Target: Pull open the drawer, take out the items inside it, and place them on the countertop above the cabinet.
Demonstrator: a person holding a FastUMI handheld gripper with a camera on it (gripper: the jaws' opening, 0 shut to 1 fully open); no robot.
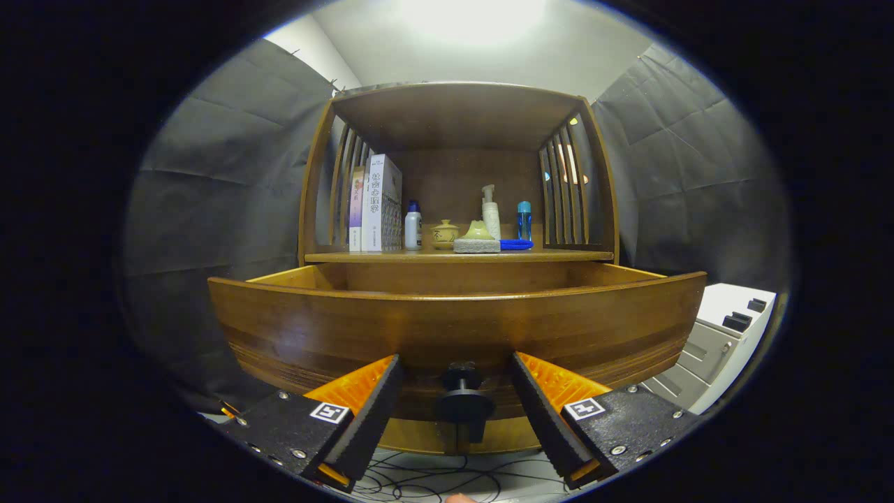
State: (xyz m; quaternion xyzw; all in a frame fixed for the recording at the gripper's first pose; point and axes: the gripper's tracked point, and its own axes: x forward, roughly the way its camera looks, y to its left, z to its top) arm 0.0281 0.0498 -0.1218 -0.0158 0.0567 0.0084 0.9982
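The wooden drawer [454, 321] is pulled out toward me, its dark front panel spanning the space just ahead of my fingers. Its black knob [462, 395] sits between the two fingertips, with a gap on either side, so neither finger touches it. My gripper [457, 370] is open. The drawer's inside is hidden behind the front panel; only its upper side rims show. Above it lies the countertop [391, 257], carrying a grey sponge [477, 245] and a blue item [517, 244] at its front edge.
Further back on the countertop stand books [377, 204], a white bottle [413, 227], a small yellow jar [444, 235], a pump bottle [490, 212] and a blue bottle [524, 220]. A white and grey unit [726, 335] stands to the right. Cables [447, 475] lie on the floor below.
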